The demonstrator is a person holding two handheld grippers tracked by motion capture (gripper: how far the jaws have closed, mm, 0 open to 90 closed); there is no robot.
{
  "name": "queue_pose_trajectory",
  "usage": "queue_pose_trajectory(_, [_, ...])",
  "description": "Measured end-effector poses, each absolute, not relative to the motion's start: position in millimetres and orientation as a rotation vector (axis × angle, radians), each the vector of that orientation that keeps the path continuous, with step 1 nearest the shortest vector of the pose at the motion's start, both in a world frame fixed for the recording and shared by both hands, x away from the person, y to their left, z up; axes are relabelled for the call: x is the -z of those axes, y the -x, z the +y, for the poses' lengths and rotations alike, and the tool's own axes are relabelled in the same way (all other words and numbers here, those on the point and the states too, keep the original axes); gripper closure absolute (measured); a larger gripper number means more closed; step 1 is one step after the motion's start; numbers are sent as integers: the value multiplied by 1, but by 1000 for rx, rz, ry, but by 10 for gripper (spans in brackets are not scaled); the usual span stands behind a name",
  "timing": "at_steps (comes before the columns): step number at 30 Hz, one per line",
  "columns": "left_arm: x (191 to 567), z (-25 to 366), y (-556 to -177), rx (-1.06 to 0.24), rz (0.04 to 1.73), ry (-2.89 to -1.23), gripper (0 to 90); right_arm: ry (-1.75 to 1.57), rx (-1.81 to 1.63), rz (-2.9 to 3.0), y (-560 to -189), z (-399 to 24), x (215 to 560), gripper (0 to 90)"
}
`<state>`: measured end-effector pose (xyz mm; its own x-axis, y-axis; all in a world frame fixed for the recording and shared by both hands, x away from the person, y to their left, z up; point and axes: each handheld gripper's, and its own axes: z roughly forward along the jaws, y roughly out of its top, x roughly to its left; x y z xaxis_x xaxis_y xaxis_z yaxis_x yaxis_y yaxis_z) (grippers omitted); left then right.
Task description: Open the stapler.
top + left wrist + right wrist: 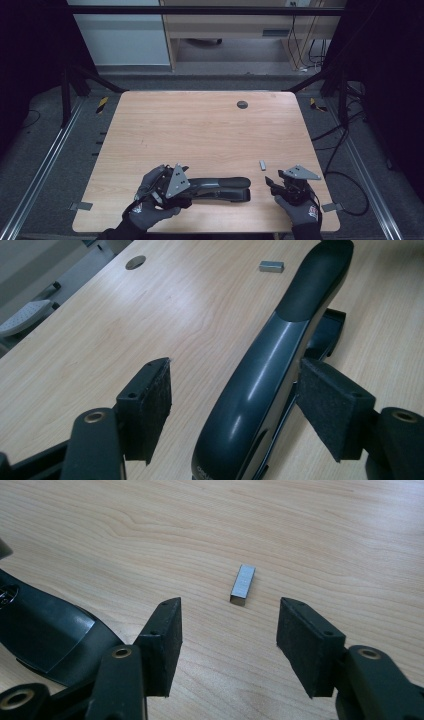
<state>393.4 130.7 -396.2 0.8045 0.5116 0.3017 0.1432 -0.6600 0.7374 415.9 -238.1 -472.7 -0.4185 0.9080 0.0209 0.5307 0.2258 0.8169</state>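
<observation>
High view: one wooden table (200,130) carries one black stapler (220,189) lying lengthwise near the front edge and one small grey block of staples (262,165) just beyond the stapler's right end, apart from it; one dark round grommet (242,104) sits near the far edge. Two gloved hands enter from the bottom: the left gripper (172,192) sits at the stapler's left end, the right gripper (272,184) just right of the stapler and near the block. Jaw spacing is hard to make out from this height. Left gripper view: the left gripper (232,405) has its jaws spread, with the stapler (270,370) between them; the left pad stands clear of the body, the right pad (332,407) lies close beside the base, and contact there cannot be confirmed. The stapler's near end is cut off at the bottom edge. Right gripper view: the right gripper (230,640) is spread and pinching nothing; the staple block (243,583) lies on the table just ahead of the gap; the stapler (50,640) is partly cut off at left
</observation>
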Motion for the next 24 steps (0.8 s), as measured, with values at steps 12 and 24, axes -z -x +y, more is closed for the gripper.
queue_pose_trajectory(12, [400, 120, -388, -671, 427, -2307, 283, -1329, -1072, 2046, -416, -237, 473, 444])
queue_pose_trajectory(24, [408, 102, -380, -761, 394, -2337, 285, -1325, -1067, 2041, -416, -238, 474, 443])
